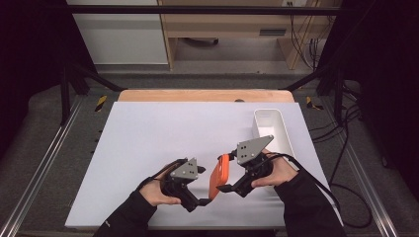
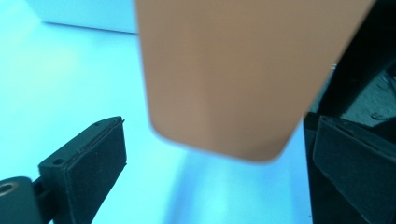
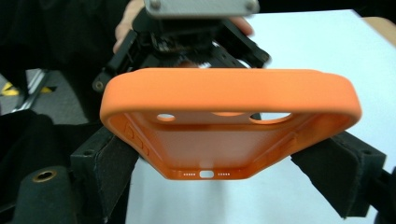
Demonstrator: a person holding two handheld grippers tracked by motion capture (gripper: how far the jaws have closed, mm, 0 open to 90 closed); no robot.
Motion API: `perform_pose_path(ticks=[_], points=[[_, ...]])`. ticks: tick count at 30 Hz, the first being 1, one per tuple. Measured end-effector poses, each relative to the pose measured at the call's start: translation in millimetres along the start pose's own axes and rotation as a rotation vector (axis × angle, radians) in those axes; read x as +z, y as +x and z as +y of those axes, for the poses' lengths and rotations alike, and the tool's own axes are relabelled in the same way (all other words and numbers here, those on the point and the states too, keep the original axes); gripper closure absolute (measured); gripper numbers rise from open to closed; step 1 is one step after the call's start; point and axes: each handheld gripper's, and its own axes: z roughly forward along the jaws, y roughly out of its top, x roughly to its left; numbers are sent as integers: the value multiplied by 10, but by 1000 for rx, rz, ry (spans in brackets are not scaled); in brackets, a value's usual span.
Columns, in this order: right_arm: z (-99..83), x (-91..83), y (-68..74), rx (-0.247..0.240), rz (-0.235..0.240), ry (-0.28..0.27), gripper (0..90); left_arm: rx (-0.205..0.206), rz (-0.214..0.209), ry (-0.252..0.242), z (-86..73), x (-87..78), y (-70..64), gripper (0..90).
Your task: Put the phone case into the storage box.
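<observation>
a white table (image 1: 148,148) is spreading out under a high camera, with a narrow white bin (image 1: 272,129) sitting toward two o'clock. near six o'clock a person's two hands are each holding a black two-jaw gripper, and both are meeting around an orange phone case (image 1: 219,175), which is being held up off the table between them.

the right gripper (image 3: 219,172) is clamping the case across its width near the charging-port end, one jaw pressing each long side; this grip is probably steadying it so the other tool can work. the left gripper (image 2: 219,163) is standing with its jaws apart, touching nothing, with the smooth orange back just ahead of the gap, seemingly lining up for a second grip.

the case's long axis is running roughly from twelve to six o'clock, standing on edge. its open hollow is facing the right gripper, with the camera cut-outs at the end nearest the left one.
</observation>
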Motion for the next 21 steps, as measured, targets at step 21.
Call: perform_pose_path(ticks=[21], points=[[-9, -344, -108, 69, -205, -61, 158, -260, 304, -153, -458, -595, 287, 17]])
